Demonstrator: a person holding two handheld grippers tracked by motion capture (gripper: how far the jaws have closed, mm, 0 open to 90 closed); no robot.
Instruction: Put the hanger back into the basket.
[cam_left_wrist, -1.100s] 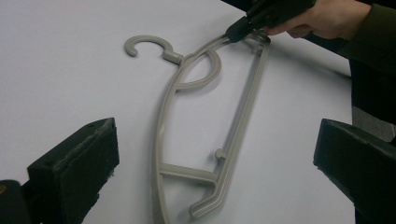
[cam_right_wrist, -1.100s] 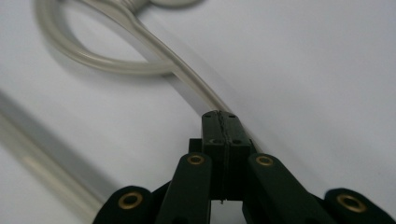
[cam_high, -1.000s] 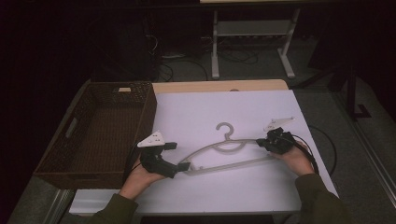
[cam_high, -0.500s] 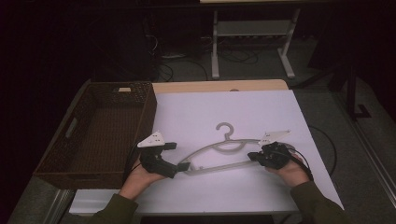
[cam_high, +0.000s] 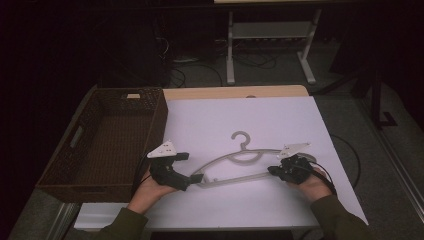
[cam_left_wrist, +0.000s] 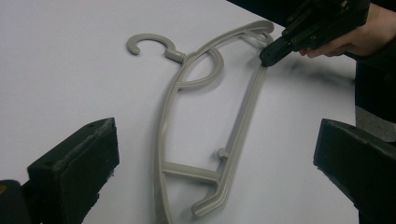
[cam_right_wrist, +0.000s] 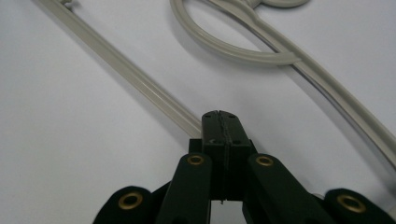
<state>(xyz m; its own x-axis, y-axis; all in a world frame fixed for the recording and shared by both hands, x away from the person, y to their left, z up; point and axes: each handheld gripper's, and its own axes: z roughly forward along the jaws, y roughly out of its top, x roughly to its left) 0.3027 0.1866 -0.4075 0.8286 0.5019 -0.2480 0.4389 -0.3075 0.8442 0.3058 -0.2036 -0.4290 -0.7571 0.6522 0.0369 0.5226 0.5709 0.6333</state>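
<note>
- The high view shows the grey hanger (cam_high: 239, 162) flat on the white table (cam_high: 260, 120), beside a wicker basket (cam_high: 107, 140).
- The left gripper (cam_left_wrist: 210, 158) stands wide, straddling the hanger's end.
- The right gripper (cam_right_wrist: 220, 122) is pressed closed, its tip against the hanger's lower bar.

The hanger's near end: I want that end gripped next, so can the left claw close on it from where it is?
Probably yes. The left claw is open, one jaw on each side of the hanger, which lies flat on the white table. Nothing sits between. The right claw, shut, touches the far end only.
</note>
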